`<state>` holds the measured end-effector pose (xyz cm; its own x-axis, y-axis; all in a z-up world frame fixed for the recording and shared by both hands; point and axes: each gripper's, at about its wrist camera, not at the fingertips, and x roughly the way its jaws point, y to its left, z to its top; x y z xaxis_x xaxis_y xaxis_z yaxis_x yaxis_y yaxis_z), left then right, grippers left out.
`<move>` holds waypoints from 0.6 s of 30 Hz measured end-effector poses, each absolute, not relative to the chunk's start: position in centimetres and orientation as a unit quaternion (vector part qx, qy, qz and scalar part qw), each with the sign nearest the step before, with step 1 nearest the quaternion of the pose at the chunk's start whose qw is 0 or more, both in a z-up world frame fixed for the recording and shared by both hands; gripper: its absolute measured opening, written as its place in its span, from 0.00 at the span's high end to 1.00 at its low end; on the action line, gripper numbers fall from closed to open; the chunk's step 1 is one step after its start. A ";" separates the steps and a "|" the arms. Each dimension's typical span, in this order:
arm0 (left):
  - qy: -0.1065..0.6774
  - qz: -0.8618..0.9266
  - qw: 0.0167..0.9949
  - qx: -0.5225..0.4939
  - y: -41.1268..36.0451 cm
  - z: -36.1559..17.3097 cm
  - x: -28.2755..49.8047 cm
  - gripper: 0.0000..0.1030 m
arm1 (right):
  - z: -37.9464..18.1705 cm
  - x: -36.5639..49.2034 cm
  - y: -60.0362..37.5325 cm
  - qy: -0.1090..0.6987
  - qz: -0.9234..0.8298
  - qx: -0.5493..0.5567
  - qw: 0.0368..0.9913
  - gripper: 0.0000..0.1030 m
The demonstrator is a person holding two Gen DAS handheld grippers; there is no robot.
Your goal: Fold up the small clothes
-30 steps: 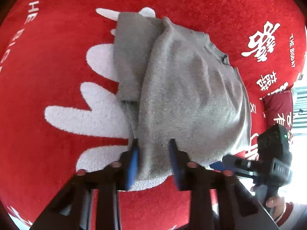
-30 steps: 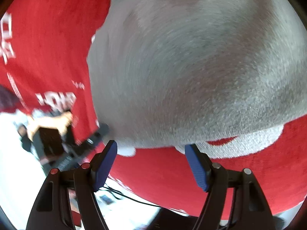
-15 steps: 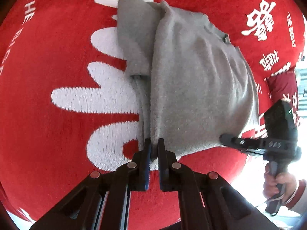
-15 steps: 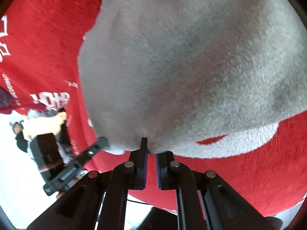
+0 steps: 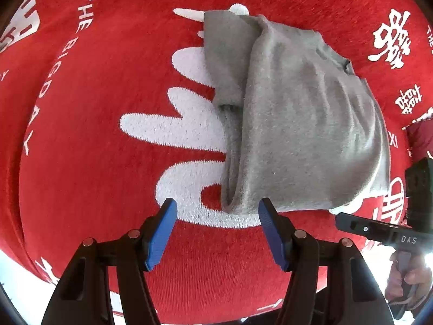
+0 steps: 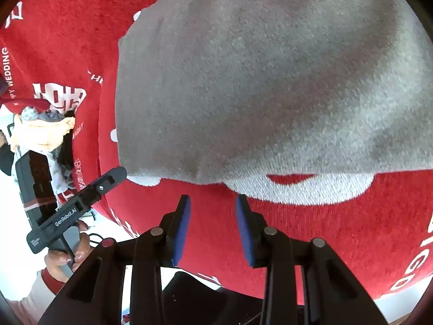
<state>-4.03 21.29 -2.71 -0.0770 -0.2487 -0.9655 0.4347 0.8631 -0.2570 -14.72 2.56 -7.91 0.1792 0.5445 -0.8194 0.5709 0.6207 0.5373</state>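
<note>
I logged the left tongs (image 5: 217, 211) with their blue pads (image 5: 161, 233) spread wide apart, gripping nothing. They hovered just short of the near folded corner of the grey garment (image 5: 297, 124), not touching it. The right tongs (image 6: 213, 203) stood apart as well, with a narrower gap and nothing between the pads, just off the garment's near hem.

The grey garment lay folded on the worktop, which was covered by a red cloth (image 5: 94, 135) with white lettering and a large white splayed motif (image 5: 173, 124). The garment sat partly over that motif.

No container was visible in either view.

The left wrist view showed the garment's whole outline: a narrower folded flap at the far left, a thick rolled fold running down the left edge, and the neckline toward the far right. It also showed the right tongs from the side at the right edge (image 5: 351, 223), near the garment's right hem, with a hand (image 5: 408, 284) on the handle.

The right wrist view showed only a close expanse of grey fabric (image 6: 270, 81). Only it showed the left tongs' body from the side, and a heap of mixed clothes (image 6: 43, 132) at the cloth's edge, well apart from the garment.
</note>
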 end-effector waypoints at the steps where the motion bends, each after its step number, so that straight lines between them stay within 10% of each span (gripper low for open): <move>1: 0.688 -0.249 0.677 0.071 21.2 -2.7 -4.1 0.38 | -8.0 -14.9 2.5 0.641 -0.012 0.437 0.631 0.63; 18: 0.694 -0.216 0.677 0.116 19.8 -2.9 -5.1 0.38 | -7.2 -16.1 1.3 0.641 -0.017 0.427 0.638 0.60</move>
